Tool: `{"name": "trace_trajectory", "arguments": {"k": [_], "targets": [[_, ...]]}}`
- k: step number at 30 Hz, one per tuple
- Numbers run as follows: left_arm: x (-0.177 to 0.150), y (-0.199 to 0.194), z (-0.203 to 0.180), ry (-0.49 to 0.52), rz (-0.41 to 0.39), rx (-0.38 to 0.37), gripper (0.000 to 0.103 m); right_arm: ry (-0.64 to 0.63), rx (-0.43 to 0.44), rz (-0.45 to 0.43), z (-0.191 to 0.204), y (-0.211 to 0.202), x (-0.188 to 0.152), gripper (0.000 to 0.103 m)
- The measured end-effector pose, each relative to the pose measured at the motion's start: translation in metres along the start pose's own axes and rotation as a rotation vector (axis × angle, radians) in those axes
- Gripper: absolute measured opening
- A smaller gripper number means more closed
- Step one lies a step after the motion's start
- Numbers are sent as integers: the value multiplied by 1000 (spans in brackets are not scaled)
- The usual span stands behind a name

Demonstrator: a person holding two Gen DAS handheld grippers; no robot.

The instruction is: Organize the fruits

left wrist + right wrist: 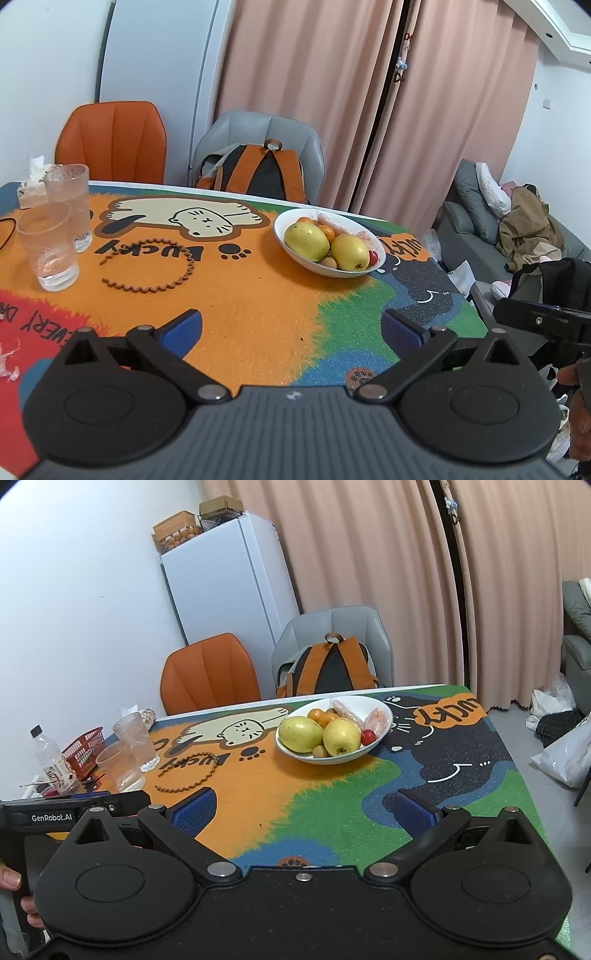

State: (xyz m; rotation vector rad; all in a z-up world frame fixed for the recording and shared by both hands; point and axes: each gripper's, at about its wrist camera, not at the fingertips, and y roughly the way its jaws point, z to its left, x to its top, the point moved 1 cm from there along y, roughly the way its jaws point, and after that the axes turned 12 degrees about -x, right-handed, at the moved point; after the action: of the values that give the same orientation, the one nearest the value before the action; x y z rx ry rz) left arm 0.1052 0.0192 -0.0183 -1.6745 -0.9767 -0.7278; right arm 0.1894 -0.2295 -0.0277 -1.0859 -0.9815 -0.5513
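A white bowl (295,218) (380,705) sits toward the far side of the colourful table mat. It holds two yellow-green fruits (306,240) (300,734), small oranges (327,232) (317,715), a red cherry-like fruit (373,257) (368,737), a small brown fruit (320,752) and wrapped snacks (376,719). My left gripper (291,328) hovers open over the near part of the mat, well short of the bowl, with nothing between its blue pads. My right gripper (304,810) is likewise open and empty, near the table's front edge.
Two clear cups (50,245) (120,768) and a brown wavy hairband (147,273) (186,773) lie left of the bowl. A red basket (83,751) and a water bottle (46,757) stand at the far left. An orange chair (112,140) and a grey chair with a backpack (255,173) stand behind the table.
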Motion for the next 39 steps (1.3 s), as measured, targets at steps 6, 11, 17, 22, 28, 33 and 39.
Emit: {"name": "trace_trajectory", "arguments": {"k": [6, 11, 17, 22, 28, 33, 39], "targets": [[-4, -14, -4, 7, -12, 4, 103, -15, 9, -17, 7, -13, 0, 103], [-6, -21, -5, 16, -12, 0, 103, -32, 13, -22, 15, -21, 0, 103], [-6, -26, -7, 26, -17, 1, 103, -38, 20, -24, 19, -25, 1, 103], [-6, -30, -8, 33, -20, 3, 103, -45, 26, -27, 22, -28, 0, 103], [-6, -32, -8, 36, -20, 3, 103, -51, 32, -15, 23, -26, -1, 103], [-6, -33, -8, 38, -18, 3, 103, -52, 33, -14, 24, -27, -2, 103], [-7, -34, -9, 36, -16, 8, 103, -53, 33, -14, 25, -27, -3, 103]]}}
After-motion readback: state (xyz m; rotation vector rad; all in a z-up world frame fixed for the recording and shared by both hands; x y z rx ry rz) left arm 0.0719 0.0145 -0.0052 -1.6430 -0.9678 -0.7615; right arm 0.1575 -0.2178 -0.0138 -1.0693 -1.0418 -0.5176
